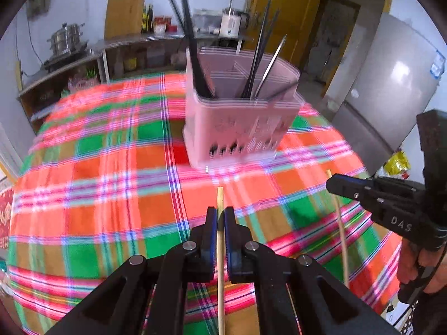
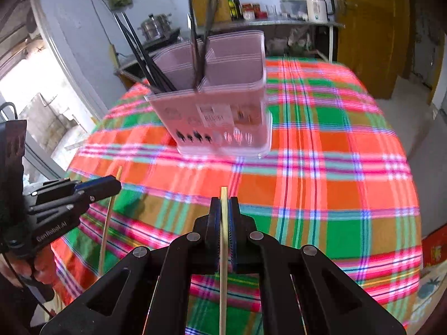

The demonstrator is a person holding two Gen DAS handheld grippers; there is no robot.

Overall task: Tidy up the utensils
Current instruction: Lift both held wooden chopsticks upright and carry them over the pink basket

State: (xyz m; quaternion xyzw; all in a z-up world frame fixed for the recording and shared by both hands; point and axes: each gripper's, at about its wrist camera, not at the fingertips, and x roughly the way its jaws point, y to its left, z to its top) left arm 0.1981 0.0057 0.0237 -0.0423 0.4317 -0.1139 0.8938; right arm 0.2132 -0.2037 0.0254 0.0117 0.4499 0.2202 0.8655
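Observation:
A pink utensil holder (image 1: 240, 122) with several compartments stands on the plaid tablecloth (image 1: 111, 181). It holds black chopsticks (image 1: 192, 44) and a metal utensil (image 1: 269, 65). It also shows in the right wrist view (image 2: 220, 111). My left gripper (image 1: 220, 215) is shut on a wooden chopstick (image 1: 220, 265), held above the cloth in front of the holder. My right gripper (image 2: 224, 203) is shut on another wooden chopstick (image 2: 223, 265). Each gripper shows in the other's view, the right one (image 1: 335, 185) and the left one (image 2: 114, 184), each with its chopstick.
A metal shelf (image 1: 83, 64) with pots, bottles and a kettle (image 1: 232, 23) stands behind the table. A fridge (image 1: 391, 83) is at the right and a yellow door (image 1: 290, 8) behind. The table edge curves round in front.

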